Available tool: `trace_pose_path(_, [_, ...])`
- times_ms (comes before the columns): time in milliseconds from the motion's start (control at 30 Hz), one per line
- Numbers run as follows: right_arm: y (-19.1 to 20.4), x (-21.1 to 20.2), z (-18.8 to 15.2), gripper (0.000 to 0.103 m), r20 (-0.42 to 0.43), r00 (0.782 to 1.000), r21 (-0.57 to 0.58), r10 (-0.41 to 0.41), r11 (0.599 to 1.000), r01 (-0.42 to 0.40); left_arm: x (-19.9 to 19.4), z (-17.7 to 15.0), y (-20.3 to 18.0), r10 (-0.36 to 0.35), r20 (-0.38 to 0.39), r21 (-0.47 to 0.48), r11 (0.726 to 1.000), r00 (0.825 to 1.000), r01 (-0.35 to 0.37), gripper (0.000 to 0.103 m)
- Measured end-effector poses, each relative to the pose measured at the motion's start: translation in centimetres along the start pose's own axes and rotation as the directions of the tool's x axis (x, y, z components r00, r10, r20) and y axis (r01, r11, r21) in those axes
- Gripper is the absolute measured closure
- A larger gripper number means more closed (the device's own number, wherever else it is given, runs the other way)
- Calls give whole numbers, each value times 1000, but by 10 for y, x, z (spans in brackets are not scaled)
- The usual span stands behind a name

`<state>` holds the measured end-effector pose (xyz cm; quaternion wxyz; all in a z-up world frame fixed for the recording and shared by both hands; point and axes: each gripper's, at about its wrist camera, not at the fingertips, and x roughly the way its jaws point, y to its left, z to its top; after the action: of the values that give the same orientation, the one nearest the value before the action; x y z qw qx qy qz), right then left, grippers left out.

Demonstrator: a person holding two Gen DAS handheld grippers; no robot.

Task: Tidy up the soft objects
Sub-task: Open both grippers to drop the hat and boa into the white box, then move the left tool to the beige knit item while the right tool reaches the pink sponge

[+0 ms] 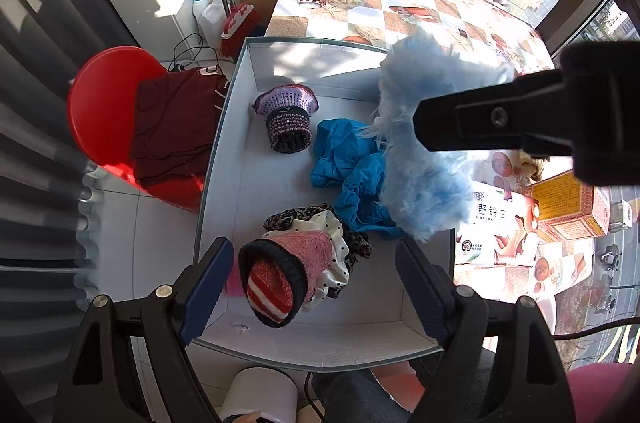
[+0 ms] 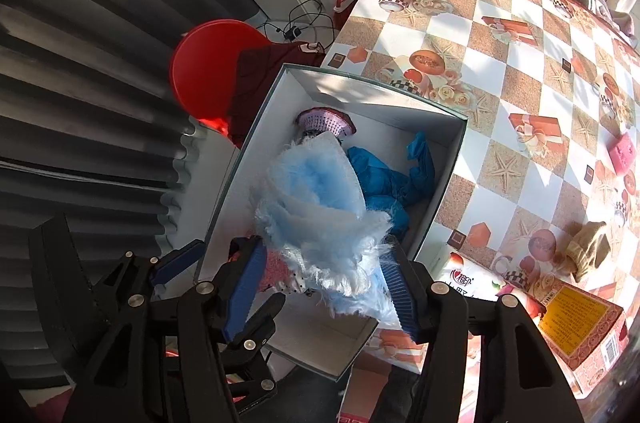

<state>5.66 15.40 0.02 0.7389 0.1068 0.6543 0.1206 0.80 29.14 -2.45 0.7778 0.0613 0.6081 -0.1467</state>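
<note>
Fluffy blue cloth [image 2: 320, 219] sits between the spread right claw [image 2: 324, 295], over the box [image 2: 448, 159].

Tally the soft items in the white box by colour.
Blue: 2, fluffy light-blue piece, blue cloth
Purple: 1, knitted hat
Pink-red: 1, striped sock
Leopard and polka-dot: 1, fabric bundle
Total: 5

Tissue pack [image 1: 496, 223] reads "野铃兰"; other print illegible
</note>
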Motion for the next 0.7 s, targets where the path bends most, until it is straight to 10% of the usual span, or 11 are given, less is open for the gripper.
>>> trace_pose_path(133, [-21,-4,1,1,-1,1000,85,21,996,-21,-1,0,-1,-56,-12,8,998,998,56,14])
trace_pose_path(433, [-110,-49,-20,1,34,999,300,34,953,-43,-20,31,-48,-157,2,117,981,988,156,14])
trace_pose_path(700, [-228,-128,-72,1,147,989,563,-15,823,-71,8,80,-151,-186,-96,311,928,978,207,14])
